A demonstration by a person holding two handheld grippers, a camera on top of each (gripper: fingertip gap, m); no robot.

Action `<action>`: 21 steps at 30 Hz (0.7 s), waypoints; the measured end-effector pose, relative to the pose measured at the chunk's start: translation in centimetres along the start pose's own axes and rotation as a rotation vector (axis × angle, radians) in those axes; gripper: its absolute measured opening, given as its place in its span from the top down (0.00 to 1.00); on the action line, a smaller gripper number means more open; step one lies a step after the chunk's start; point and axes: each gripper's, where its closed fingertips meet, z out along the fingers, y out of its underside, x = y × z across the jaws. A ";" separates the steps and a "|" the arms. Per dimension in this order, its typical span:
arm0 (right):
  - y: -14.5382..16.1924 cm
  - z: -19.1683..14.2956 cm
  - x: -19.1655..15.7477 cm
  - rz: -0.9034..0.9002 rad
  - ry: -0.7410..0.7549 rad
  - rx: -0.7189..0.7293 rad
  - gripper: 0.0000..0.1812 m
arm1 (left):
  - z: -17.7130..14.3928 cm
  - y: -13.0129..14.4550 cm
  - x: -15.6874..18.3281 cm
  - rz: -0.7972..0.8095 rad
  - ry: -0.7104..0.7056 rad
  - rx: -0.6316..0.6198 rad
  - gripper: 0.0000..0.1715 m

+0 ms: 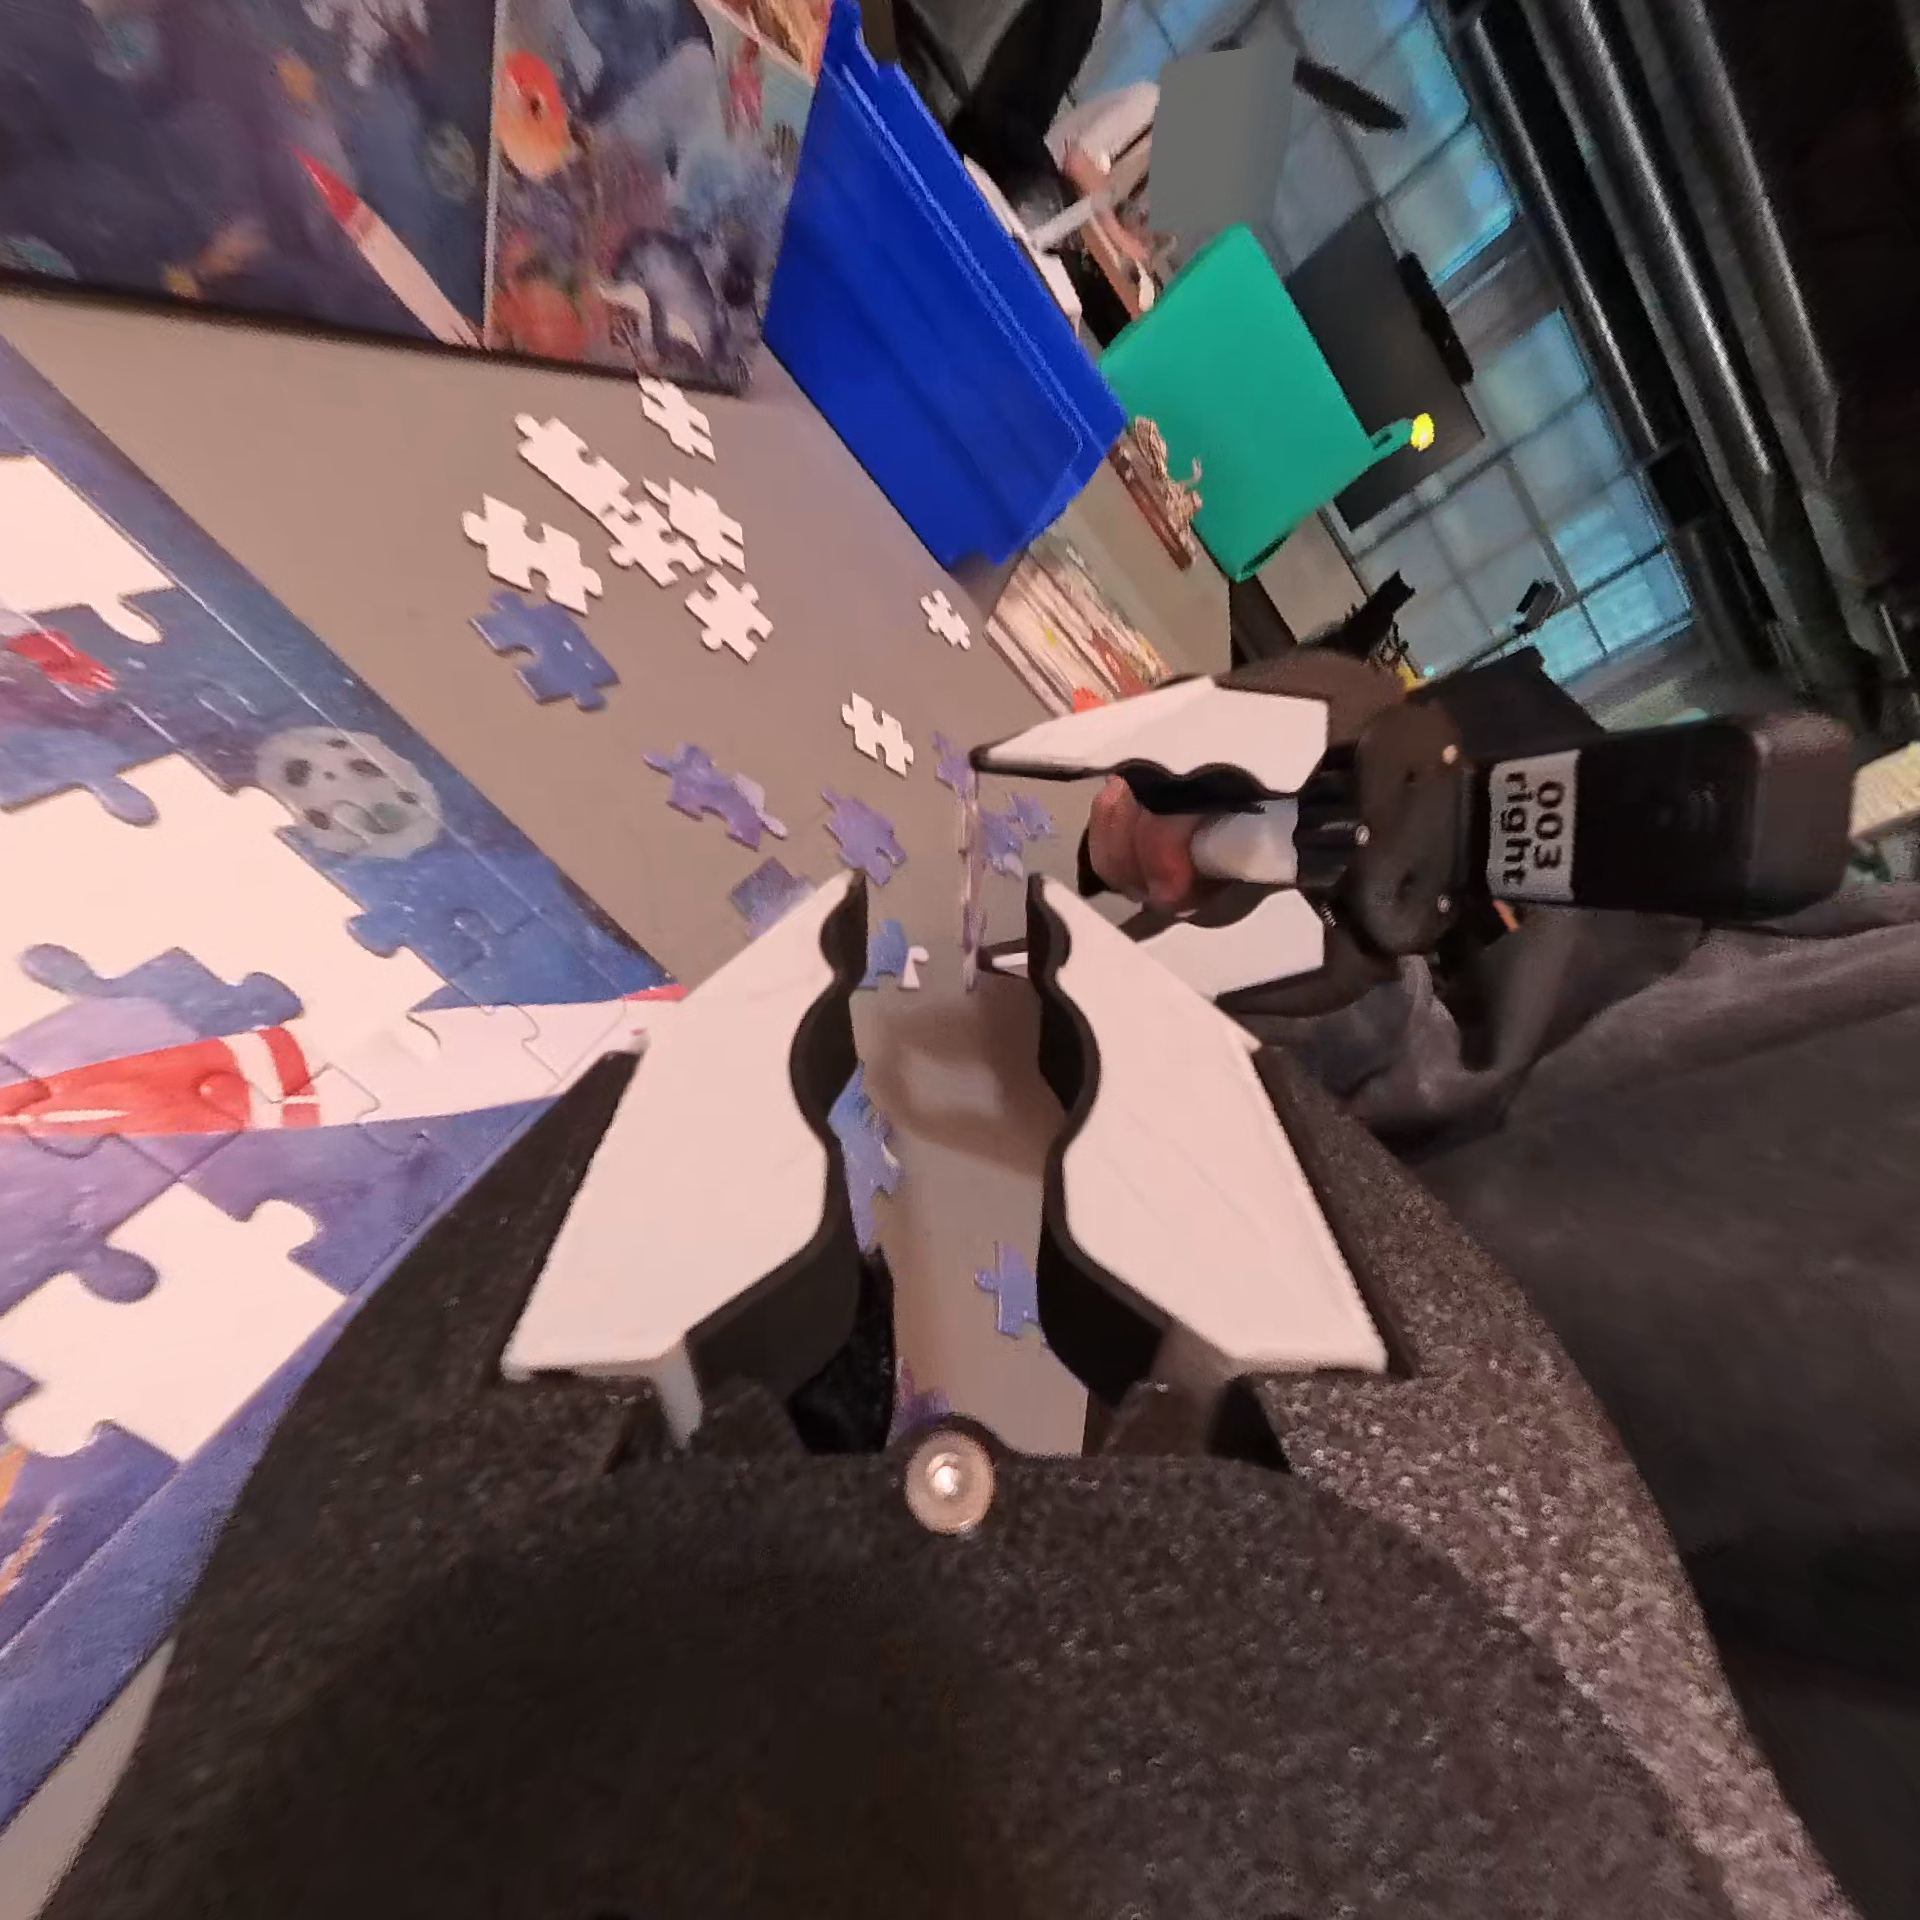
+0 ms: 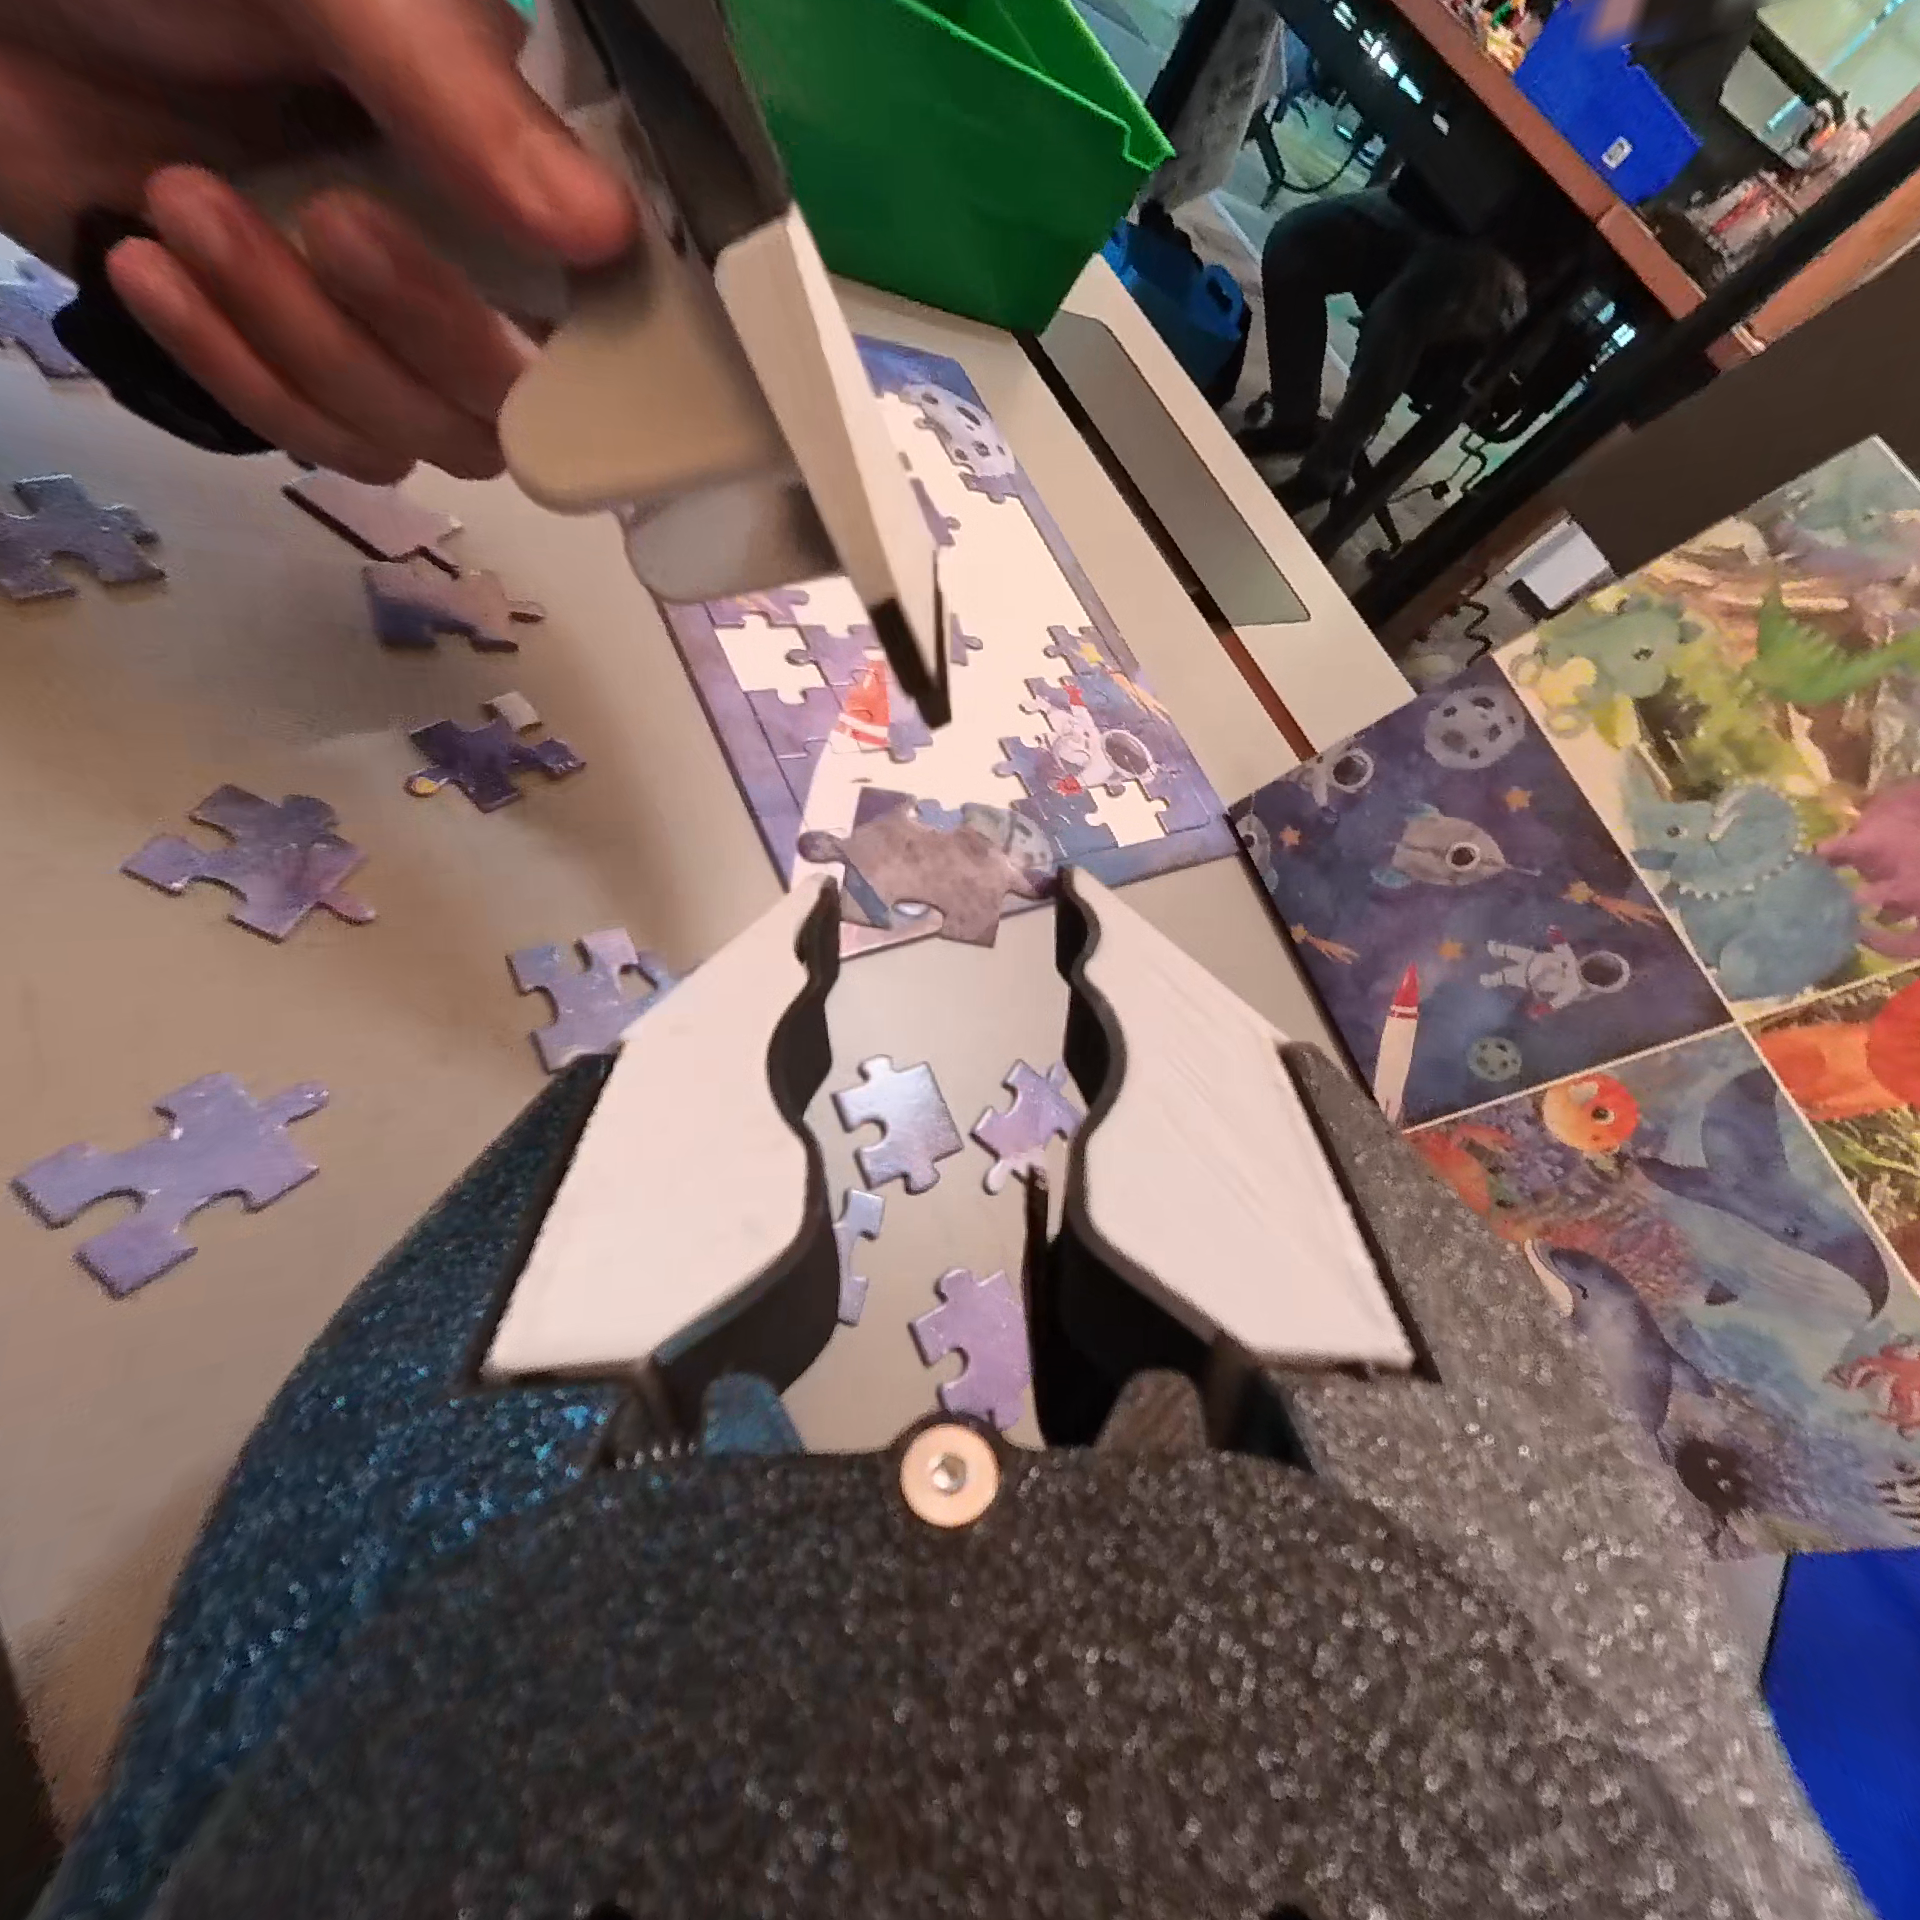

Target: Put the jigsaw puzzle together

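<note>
Cardboard gripped edge to edge like that could bow and spring loose. The right gripper spans the grey moon piece with its jaws wide, holding it off the table just near of the half-filled puzzle board. The left gripper, open and empty, points at the piece from close by. A nudge from it might knock the piece free.

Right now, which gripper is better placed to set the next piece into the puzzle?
Right. The right gripper pinches a grey moon piece between its fingertips, just before the half-built space puzzle. The left gripper is open and empty.
</note>
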 end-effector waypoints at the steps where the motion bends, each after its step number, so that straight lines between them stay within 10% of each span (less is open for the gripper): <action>1: -0.1 0.0 -0.2 -0.004 -0.008 0.005 0.77 | 0.2 0.5 0.0 0.002 0.002 -0.025 0.82; 14: 0.3 0.1 -0.4 -0.032 0.012 -0.007 0.83 | 0.7 2.7 -0.9 -0.053 0.012 -0.135 0.99; 21: 2.6 0.4 0.6 0.036 0.020 -0.105 0.80 | -11.4 -3.0 -10.0 -0.199 -0.407 0.233 0.99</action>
